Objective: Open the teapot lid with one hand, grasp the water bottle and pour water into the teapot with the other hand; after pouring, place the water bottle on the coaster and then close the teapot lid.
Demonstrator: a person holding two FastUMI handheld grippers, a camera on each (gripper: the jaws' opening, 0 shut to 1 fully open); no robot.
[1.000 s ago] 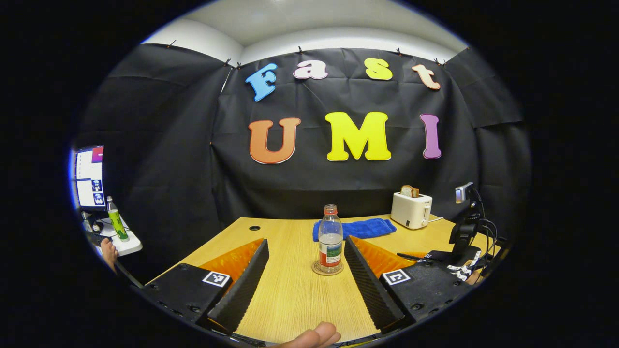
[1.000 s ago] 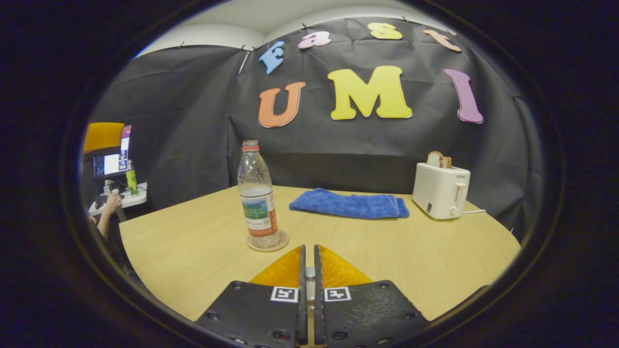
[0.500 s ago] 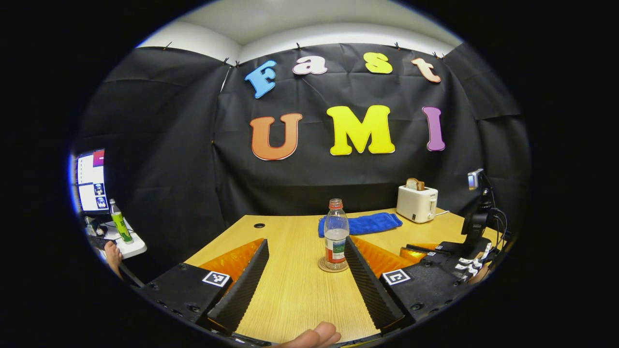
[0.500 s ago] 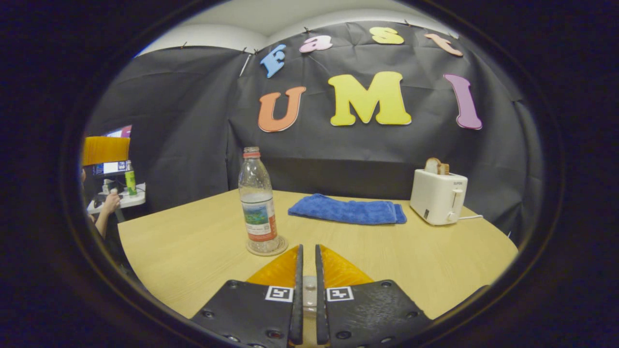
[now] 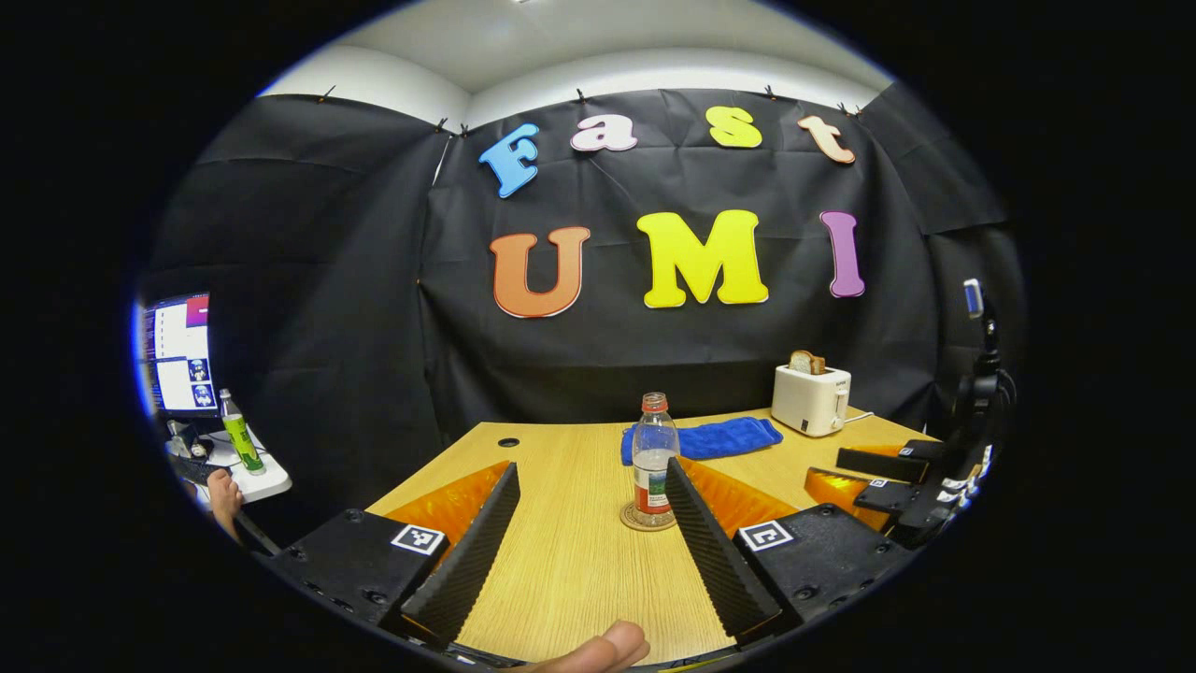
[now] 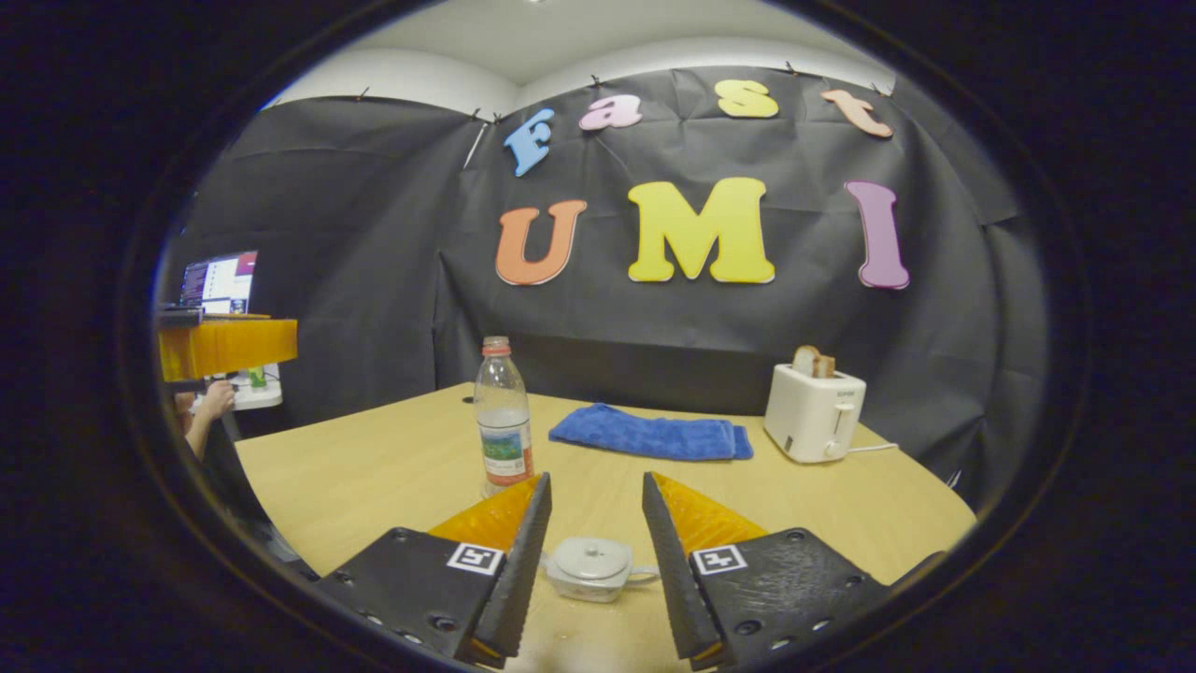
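Hovering: right hand-held gripper (image 6: 595, 495) spread above lidded teapot (image 6: 591, 567) | left hand-held gripper (image 5: 592, 495) wide

1 water bottle (image 6: 504, 416), 1 teapot (image 6: 591, 566), 1 toaster (image 6: 813, 414).

Clear glossy plastic water bottle (image 6: 503, 411), matt wood-grain table (image 6: 374, 467), fluffy blue cloth towel (image 6: 649, 436), smooth white toaster (image 6: 811, 414).

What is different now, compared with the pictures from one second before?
The right gripper has opened its jaws and pulled up and back, letting go of the teapot lid, so the white teapot shows between them. The left gripper remains open, and the water bottle remains on its coaster.
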